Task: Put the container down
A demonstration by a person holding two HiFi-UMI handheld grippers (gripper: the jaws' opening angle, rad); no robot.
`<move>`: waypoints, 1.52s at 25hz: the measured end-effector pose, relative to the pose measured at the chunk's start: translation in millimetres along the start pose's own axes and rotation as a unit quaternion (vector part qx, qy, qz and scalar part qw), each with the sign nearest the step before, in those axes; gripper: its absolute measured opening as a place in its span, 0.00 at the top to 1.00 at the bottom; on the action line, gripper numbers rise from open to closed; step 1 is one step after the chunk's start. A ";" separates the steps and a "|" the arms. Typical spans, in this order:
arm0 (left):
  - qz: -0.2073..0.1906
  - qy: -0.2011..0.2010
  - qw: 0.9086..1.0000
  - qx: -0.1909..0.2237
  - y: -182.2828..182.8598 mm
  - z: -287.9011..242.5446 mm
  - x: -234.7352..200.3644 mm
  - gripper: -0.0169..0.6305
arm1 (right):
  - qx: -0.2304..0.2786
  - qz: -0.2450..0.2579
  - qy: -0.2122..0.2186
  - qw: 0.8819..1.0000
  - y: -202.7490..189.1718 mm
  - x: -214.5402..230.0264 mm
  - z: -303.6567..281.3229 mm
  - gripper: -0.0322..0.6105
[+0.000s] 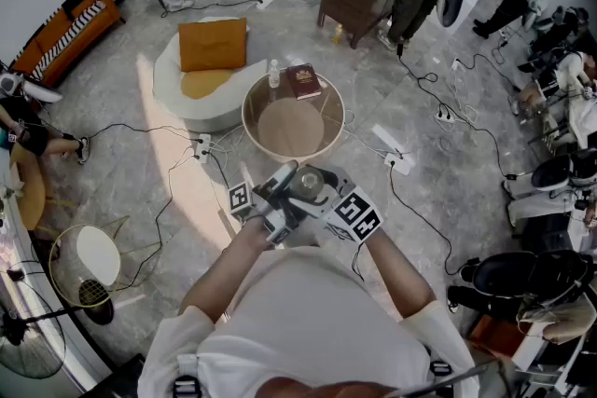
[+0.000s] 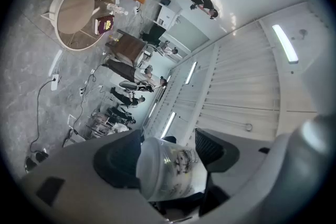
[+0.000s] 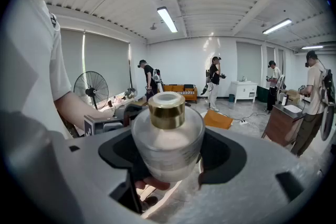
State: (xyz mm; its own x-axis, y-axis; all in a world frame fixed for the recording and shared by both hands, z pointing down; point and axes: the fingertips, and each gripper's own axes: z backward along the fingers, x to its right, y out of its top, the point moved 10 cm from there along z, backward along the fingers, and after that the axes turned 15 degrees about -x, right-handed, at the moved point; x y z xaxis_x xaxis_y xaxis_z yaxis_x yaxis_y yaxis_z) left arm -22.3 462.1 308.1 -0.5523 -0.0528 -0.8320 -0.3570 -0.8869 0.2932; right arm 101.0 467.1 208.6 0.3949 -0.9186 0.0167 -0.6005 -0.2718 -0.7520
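1. The person holds both tools up close to the chest, and the container hangs in the air between them, well above the floor and short of the round table.
2. The right gripper has its jaws spread wide and clamped on the frosted round body, one pad on each side. The gold collar stands upright at the top.
3. The left gripper comes at it from the other side. Its jaws are also wide, with the jar's lower part tilted between the pads and touching them.
4. On that lower part there is a dark printed design, too small and smeared to read.
5. Each tool carries a cube with black-and-white square markers, patterns only, with no words.
6. On the table lie a dark red book, whose gold cover print I cannot read, and a clear bottle.
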 end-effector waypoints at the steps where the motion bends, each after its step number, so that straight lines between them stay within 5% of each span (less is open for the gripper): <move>1: -0.002 -0.002 1.000 -0.001 1.7 1.3 1.5 0.51 | 0.000 0.000 0.000 1.000 1.7 -0.5 -1.8 0.42; 14: -0.018 -0.010 1.000 -0.005 12.4 11.9 13.9 0.51 | -0.004 -0.007 -0.008 1.000 13.4 -7.6 -16.4 0.42; 38: 0.012 0.013 0.999 -0.040 51.0 61.2 40.2 0.51 | -0.009 -0.048 -0.037 0.998 41.8 -30.5 -74.4 0.42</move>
State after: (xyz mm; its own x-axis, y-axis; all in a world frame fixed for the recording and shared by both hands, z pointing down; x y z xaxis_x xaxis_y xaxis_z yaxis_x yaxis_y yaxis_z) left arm -108.9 442.8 318.5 -0.5402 -0.0859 -0.8372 -0.2818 -0.9189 0.2761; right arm 12.1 462.4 225.7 0.5013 -0.8644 0.0383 -0.5693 -0.3628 -0.7378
